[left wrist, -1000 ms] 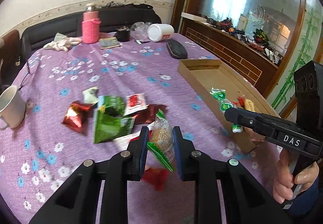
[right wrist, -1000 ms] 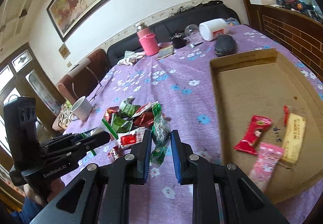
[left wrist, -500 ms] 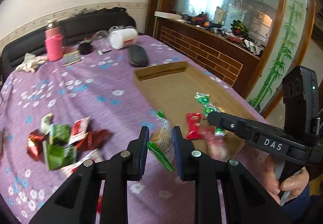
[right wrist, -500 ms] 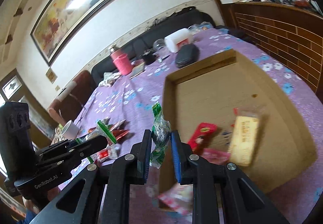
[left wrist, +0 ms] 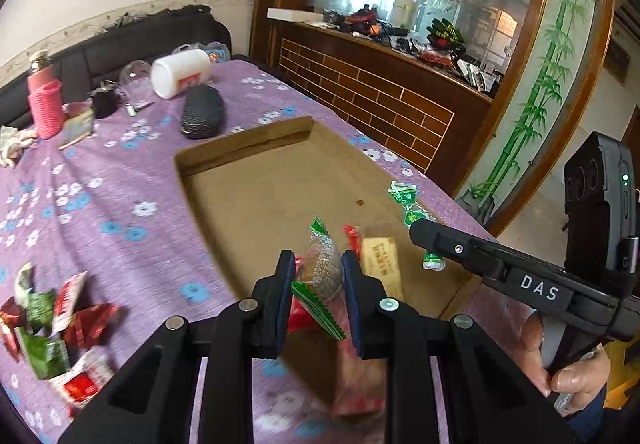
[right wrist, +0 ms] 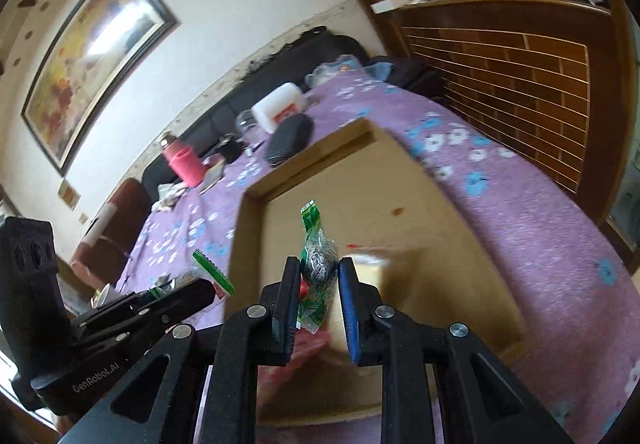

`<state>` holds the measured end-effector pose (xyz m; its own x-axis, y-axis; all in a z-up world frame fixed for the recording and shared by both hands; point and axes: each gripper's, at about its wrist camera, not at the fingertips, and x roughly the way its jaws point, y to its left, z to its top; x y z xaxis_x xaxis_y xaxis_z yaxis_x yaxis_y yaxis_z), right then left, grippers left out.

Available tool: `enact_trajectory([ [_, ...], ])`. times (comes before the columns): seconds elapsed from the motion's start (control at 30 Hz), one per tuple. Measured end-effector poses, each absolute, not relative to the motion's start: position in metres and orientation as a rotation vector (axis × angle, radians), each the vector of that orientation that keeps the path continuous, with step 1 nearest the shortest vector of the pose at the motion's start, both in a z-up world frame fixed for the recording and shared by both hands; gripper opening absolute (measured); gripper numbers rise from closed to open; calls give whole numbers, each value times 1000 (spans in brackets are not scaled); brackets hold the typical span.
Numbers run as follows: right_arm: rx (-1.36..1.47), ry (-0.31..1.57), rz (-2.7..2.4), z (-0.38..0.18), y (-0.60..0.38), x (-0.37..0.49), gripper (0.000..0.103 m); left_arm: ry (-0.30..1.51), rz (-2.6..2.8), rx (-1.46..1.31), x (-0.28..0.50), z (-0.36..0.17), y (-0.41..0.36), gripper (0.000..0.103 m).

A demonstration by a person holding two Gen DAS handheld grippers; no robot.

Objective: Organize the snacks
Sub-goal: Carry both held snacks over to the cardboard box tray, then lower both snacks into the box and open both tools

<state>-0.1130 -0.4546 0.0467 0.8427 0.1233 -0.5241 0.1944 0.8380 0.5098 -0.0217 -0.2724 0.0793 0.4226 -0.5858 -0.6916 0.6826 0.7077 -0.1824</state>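
While both grippers hang over the shallow brown cardboard tray (left wrist: 240,199), we carry one snack in each. Our left gripper (left wrist: 318,276) has its jaws pinched on a clear packet with green crimped ends and a pale brown filling (left wrist: 322,268), gripped across its fat middle so the loose ends stick out above and below. Our right gripper (right wrist: 319,286) is clamped the same way on a similar green-ended packet with a dark speckled filling (right wrist: 318,264), held upright.

Both packets sit above the near end of the tray, where a yellow-beige wrapped bar (left wrist: 380,260) and a red wrapper (left wrist: 352,240) already lie. We judge this to be the carry-and-drop step: the tray collects the snacks, and holding each packet by its belly lets it fall flat once the jaws part.

A heap of red and green packets (left wrist: 52,328) waits on the purple flowered tablecloth (left wrist: 120,203), well apart from the tray, so the sorting looks only partly done. Near the far edge stand a pink sleeved bottle (left wrist: 45,103), a white jar on its side (left wrist: 180,71) and a black case (left wrist: 201,116), none of them in our way.
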Motion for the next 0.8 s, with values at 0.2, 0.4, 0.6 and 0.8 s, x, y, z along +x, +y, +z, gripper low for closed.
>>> enact_trajectory([
  [0.2, 590, 621, -93, 35, -468, -109, 20, 846, -796, 148, -11, 57, -302, 23],
  [0.4, 575, 673, -129, 21, -467, -101, 20, 884, -800, 165, -7, 34, -311, 23],
  [0.6, 547, 694, -137, 19, -462, -94, 20, 909, -791, 231, -8, 23, -324, 23],
  [0.8, 517, 708, -155, 20, -459, -92, 21, 908, -766, 282, -10, 20, -330, 23],
])
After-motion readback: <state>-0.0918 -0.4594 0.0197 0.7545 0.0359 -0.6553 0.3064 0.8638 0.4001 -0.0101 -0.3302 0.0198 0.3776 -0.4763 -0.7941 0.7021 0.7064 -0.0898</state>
